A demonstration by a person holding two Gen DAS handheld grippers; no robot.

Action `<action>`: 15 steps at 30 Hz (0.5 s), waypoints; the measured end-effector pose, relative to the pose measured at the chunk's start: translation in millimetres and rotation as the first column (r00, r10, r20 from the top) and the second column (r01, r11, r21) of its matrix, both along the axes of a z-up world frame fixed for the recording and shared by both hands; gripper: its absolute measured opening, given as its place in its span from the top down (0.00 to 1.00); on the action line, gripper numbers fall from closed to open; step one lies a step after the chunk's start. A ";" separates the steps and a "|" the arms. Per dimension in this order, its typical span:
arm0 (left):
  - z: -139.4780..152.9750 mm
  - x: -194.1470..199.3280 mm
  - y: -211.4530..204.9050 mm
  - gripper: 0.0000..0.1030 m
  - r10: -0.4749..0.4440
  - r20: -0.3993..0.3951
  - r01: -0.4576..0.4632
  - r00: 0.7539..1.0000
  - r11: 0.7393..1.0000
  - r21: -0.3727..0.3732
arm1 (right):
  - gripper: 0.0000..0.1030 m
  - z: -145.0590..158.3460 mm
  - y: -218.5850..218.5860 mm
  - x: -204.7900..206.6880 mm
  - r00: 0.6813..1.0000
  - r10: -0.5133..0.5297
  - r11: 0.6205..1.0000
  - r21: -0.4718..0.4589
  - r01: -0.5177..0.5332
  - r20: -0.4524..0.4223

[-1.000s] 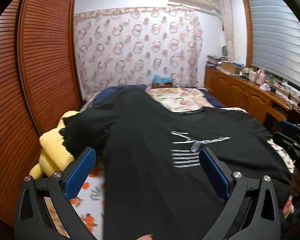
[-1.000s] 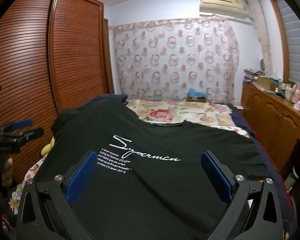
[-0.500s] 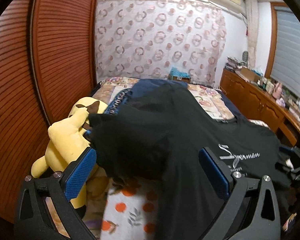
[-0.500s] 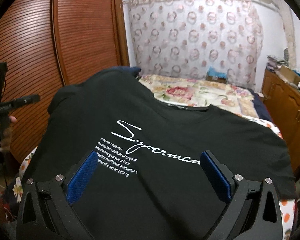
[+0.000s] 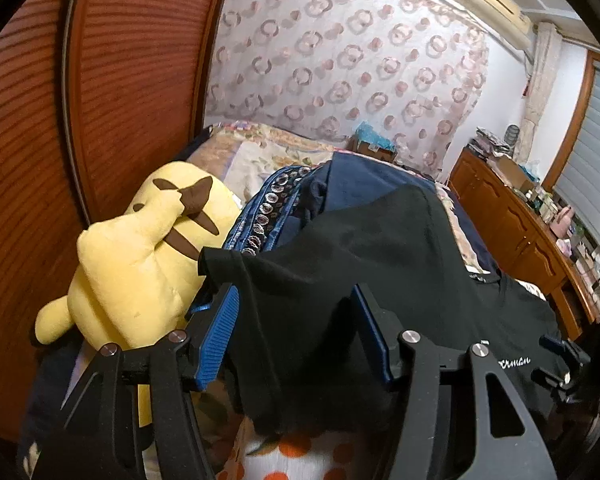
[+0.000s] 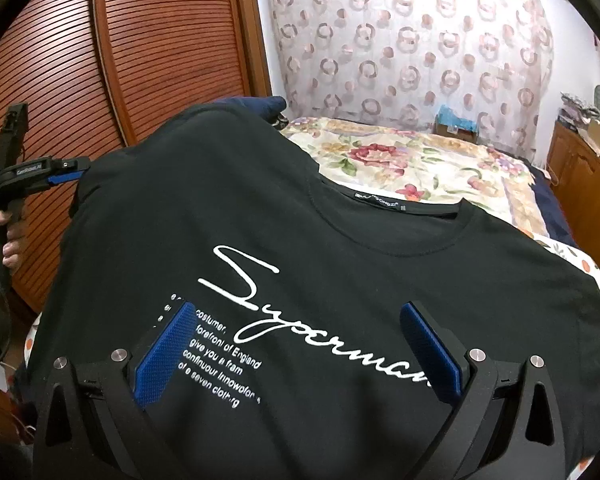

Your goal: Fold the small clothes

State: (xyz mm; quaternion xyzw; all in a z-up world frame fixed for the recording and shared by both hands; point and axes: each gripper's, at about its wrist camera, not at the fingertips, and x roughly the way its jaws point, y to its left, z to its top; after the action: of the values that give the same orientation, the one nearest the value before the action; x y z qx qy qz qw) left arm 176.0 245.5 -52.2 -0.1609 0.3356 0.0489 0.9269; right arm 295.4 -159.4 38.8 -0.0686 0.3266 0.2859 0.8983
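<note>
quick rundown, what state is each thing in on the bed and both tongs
black t-shirt: spread print-up, unfolded, left sleeve raised
left tongs: half open, have just been closing around the sleeve
right tongs: wide open over the print, holding nothing
yellow plush toy: lying beside the wardrobe
wardrobe doors: shut
curtain: drawn

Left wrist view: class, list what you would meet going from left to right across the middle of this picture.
wooden slatted wardrobe door → yellow plush toy → blue patterned garment → black T-shirt → wooden cabinet
</note>
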 end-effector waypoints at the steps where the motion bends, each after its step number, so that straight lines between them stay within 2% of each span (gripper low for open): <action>1: -0.9 2.2 0.8 0.49 -0.002 0.000 0.002 1.000 1.000 -0.006 | 0.01 -2.7 2.1 5.3 1.000 -0.002 1.000 0.000 0.002 0.002; 4: -3.7 11.0 1.1 0.67 -0.020 -0.017 0.020 1.000 1.000 -0.014 | 0.01 -6.0 1.9 9.6 1.000 -0.010 1.000 0.005 0.010 0.000; 6: -4.2 14.7 -2.3 0.75 -0.033 -0.027 0.033 0.999 0.999 0.006 | 0.01 -7.9 1.1 11.6 1.000 -0.016 1.000 0.009 0.016 -0.002; 8: -4.1 16.9 -6.5 0.93 -0.044 -0.041 0.046 0.998 0.998 0.036 | 0.01 -12.0 1.6 9.6 1.000 -0.021 1.000 0.011 0.021 -0.002; 10: -1.0 16.9 -6.5 0.94 -0.049 -0.033 0.051 0.998 0.997 0.055 | 0.01 -14.5 2.3 6.8 1.000 -0.025 1.000 0.016 0.025 -0.004; 15: 31.5 6.8 -26.9 0.95 -0.082 0.042 0.076 0.996 0.989 0.125 | 0.01 -15.9 3.1 -1.0 0.999 -0.035 0.999 0.027 0.035 0.005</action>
State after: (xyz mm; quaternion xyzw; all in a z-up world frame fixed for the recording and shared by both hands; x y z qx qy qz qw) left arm 182.8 218.7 -20.7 -0.0908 0.3163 0.0291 0.9439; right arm 294.4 -156.3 22.9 -0.0514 0.3212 0.2744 0.9049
